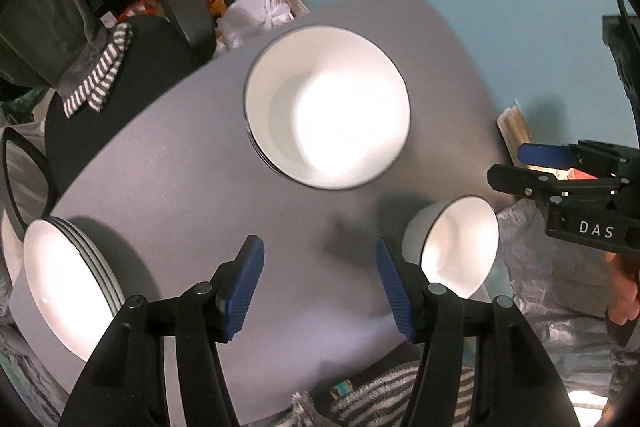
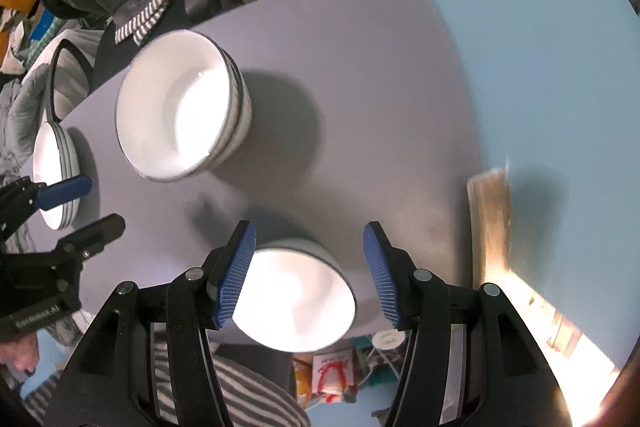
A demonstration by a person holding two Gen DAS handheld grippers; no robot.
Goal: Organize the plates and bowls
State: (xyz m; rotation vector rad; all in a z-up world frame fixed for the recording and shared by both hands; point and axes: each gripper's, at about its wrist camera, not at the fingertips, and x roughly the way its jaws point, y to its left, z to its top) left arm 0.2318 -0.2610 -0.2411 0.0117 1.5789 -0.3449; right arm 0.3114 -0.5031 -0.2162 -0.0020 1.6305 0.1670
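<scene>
On the grey table the sorting looks largely done; a stack of plates sits at the lower left of the left wrist view, a stack of large bowls stands at the centre, and one small bowl rests alone at the lower right near the table's edge; the small bowl appears to be the last piece unplaced. The left gripper hangs over bare table between the plates and the small bowl, its blue pads apart with nothing between them; the right gripper hovers directly above the small bowl, which sits at the lower centre of the right wrist view, and its fingers stand apart, straddling the bowl's rim from above without pressing on it, so neither gripper holds anything. My reading is that the step in hand is the approach to the small bowl; the next move would call for lowering the right gripper so that one pad goes inside the rim and one outside, then closing and carrying the bowl to the bowl stack. The left wrist view shows the right gripper from the side at the right edge; the right wrist view alone shows the bowl stack's layered rims and a wooden board off the table's right side.
</scene>
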